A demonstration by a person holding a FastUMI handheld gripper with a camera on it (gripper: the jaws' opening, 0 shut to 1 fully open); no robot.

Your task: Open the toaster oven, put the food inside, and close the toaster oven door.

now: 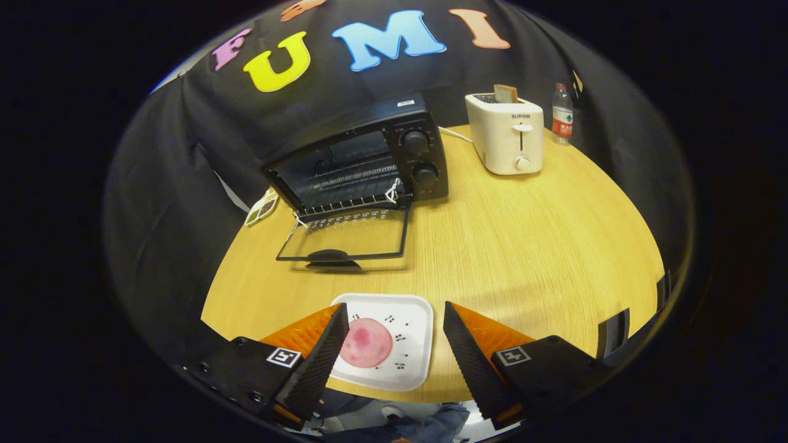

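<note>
Our jaws (394, 332) hang wide apart, gripping nothing. The food (365, 343) lies on a plate (412, 344) between them. The oven (363, 160) stands far beyond, door (345, 243) down.

The table (505, 246) looks like pale wood with a fine straight grain and a soft sheen. The toaster oven (369, 160) has a matt dark metal shell; its lowered door (345, 237), toward 6 o'clock of it, is clear glossy glass. At 3 o'clock the toaster (506, 134) is smooth cream plastic. The plate (400, 344) looks smooth and matt. The gripper (394, 335) hangs spread wide, its fingers (320, 360) finely textured.
</note>
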